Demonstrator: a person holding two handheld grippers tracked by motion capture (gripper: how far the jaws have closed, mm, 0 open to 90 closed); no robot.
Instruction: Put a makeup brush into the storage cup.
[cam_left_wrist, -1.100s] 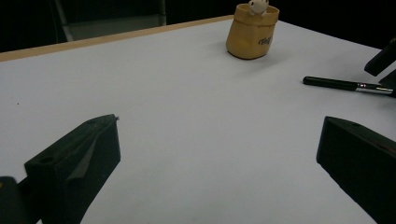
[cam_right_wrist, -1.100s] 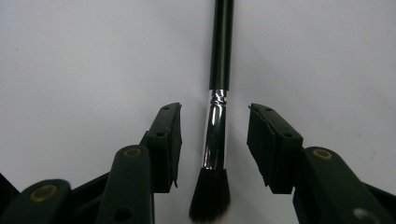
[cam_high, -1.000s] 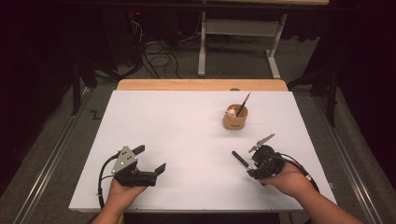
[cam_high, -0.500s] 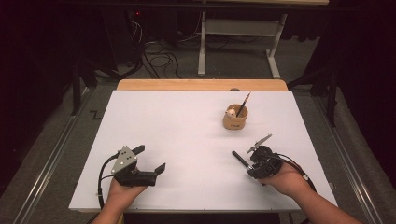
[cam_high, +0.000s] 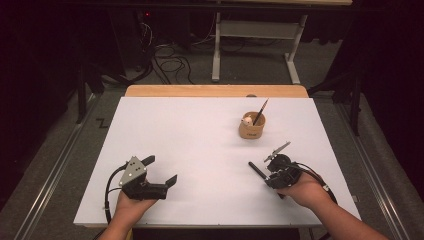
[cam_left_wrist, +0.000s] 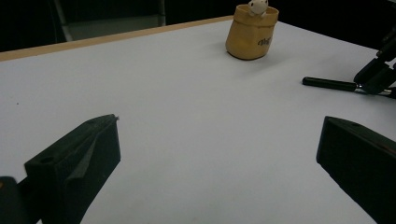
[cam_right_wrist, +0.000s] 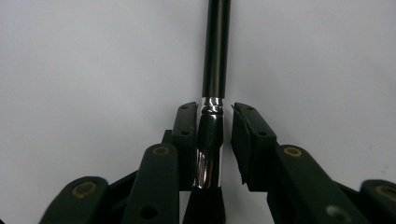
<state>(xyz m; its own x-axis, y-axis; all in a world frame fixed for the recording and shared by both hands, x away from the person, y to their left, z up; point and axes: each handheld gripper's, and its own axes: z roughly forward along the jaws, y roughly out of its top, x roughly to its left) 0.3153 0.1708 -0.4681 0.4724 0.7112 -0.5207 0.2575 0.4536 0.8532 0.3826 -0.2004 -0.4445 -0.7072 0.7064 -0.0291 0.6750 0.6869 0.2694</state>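
A black stick with a chrome collar (cam_high: 257, 169) lies on the white table at the front right. In the right gripper view the stick (cam_right_wrist: 217, 56) runs straight away between the jaws of my right gripper (cam_right_wrist: 215, 109). These jaws have just been closing on it. The left pad touches the chrome collar, while a thin gap remains at the right pad. In the high view my right gripper (cam_high: 270, 175) rests low on the table. My left gripper (cam_high: 160, 170) stands wide open at the front left, nothing between its jaws (cam_left_wrist: 219, 123).
A tan cup (cam_high: 251, 127) stands at the middle right, holding a small white figure and a thin brush (cam_high: 261, 111). From the left gripper view the cup (cam_left_wrist: 250, 35) is far ahead and the stick (cam_left_wrist: 329, 84) lies at right. A wooden edge (cam_high: 215, 91) borders the table's far side.
The right gripper's jaws have drawn in around the stick. Both hands have stayed where they were, and the left gripper is unchanged.
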